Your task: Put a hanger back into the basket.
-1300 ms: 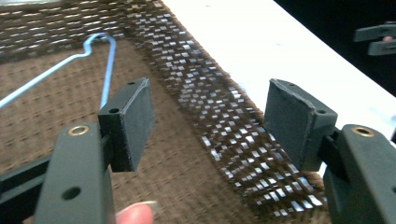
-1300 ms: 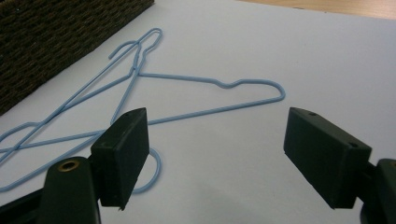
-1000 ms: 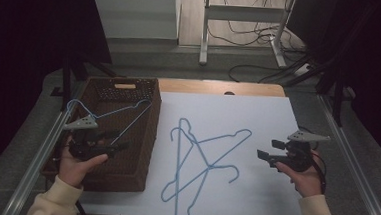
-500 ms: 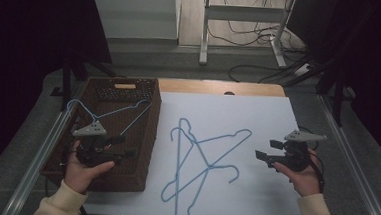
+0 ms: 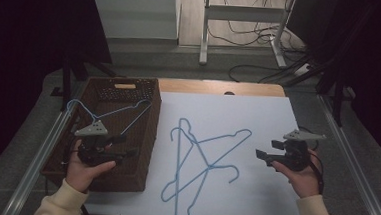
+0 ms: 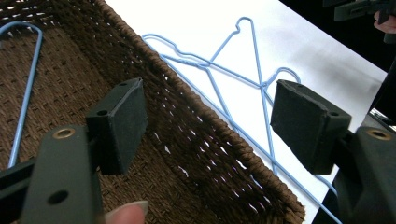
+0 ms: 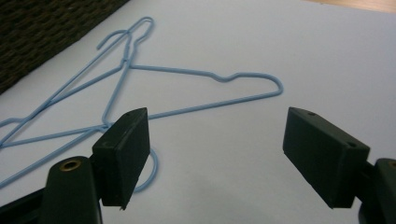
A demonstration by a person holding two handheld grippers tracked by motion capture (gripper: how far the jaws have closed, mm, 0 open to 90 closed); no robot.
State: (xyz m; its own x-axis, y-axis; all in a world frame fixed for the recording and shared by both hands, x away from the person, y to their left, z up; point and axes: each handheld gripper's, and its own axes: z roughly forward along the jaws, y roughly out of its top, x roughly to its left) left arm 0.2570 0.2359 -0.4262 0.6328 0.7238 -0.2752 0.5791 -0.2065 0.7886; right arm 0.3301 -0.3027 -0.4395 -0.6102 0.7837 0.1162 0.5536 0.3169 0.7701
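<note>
Both grippers' jaws wide apart, empty, above blue hangers (image 5: 203, 156).

Lab-style recording setup: white-covered worktop (image 5: 258, 116) framed by metal rails (image 5: 355, 167), loose cables (image 5: 251, 71) on grey floor (image 5: 147, 49), dark surroundings, metal stand legs (image 5: 205, 33) behind.

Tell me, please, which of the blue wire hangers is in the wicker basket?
The hanger by the left gripper: that blue hanger rests in the brown basket, while the other hangers lie crossed on the white table.
</note>
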